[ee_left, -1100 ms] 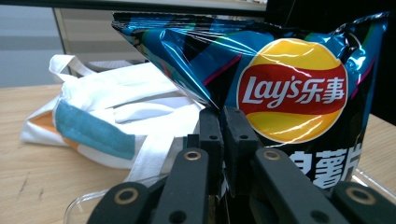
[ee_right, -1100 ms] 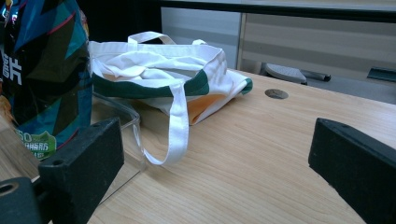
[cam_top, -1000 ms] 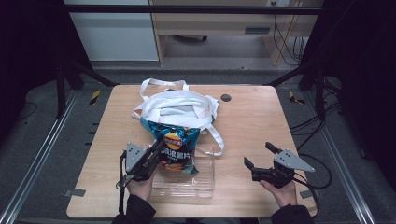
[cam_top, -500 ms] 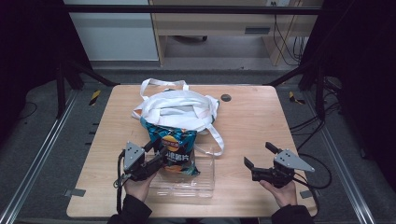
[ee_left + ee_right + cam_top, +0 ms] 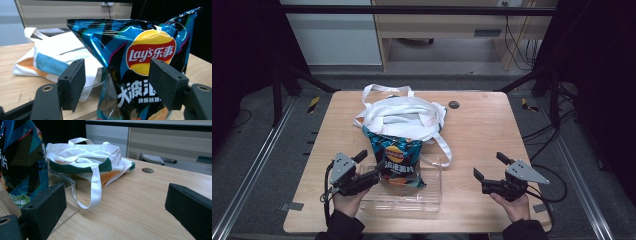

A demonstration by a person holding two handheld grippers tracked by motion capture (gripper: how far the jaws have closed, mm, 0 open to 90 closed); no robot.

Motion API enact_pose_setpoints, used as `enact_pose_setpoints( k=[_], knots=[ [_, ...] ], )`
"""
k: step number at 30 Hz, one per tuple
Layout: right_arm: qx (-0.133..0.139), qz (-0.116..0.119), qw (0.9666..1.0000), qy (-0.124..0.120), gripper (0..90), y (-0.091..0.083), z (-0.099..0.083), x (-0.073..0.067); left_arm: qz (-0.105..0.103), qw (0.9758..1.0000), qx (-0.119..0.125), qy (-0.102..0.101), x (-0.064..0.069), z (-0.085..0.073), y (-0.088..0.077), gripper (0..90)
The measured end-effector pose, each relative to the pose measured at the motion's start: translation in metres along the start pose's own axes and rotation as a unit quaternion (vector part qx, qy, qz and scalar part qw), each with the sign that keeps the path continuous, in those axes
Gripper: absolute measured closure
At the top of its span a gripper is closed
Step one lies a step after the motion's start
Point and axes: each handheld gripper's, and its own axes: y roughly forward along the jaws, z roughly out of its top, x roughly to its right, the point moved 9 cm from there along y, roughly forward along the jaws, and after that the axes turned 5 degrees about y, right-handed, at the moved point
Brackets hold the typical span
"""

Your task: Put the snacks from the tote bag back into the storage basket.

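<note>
Chip bag, standing in clear tray near the bench's front edge.
Left gripper is opening its jaws wide, bag between pads, untouched; right gripper is resting wide, holding nothing, by the front right corner; tote bag is lying behind.

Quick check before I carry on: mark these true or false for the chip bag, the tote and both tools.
1. The left tool is clamped on the Lay's chip bag. False: its jaws have just been opening and stand apart, the bag loose between them.
2. The chip bag stands in the clear plastic tray. True.
3. The right tool holds the tote's strap. False: it is open and empty, apart from the white tote bag.
4. The tote bag lies behind the chip bag. True.
</note>
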Motion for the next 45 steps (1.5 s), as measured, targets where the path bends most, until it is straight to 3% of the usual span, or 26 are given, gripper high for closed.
enact_pose_setpoints(
  k=[10,21,26,34,38,45],
  knots=[
    [0.001,0.001,1.0,0.004,3.9,0.0,0.0,0.0,-0.026,0.9996,-0.008,0.001,-0.023,-0.009,-0.021,25.9],
    [0.0,0.003,1.0,0.005,3.8,-0.002,0.001,0.0,-0.001,0.9996,-0.02,0.017,-0.052,-0.023,-0.039,23.8],
    [0.0,0.001,1.0,0.002,3.8,-0.003,0.001,0.001,0.011,0.9985,-0.039,0.037,-0.059,-0.034,-0.04,22.6],
    [-0.002,0.001,1.0,0.0,3.7,-0.004,0.001,0.001,0.036,0.9972,-0.044,0.049,-0.078,-0.046,-0.048,22.0],
    [-0.003,0.0,1.0,-0.002,3.7,-0.004,0.0,0.001,0.044,0.9972,-0.047,0.039,-0.087,-0.053,-0.049,21.8],
    [-0.007,-0.001,1.0,-0.002,3.5,-0.004,-0.001,0.001,0.041,0.9971,-0.05,0.04,-0.088,-0.057,-0.048,21.9]
  ],
)
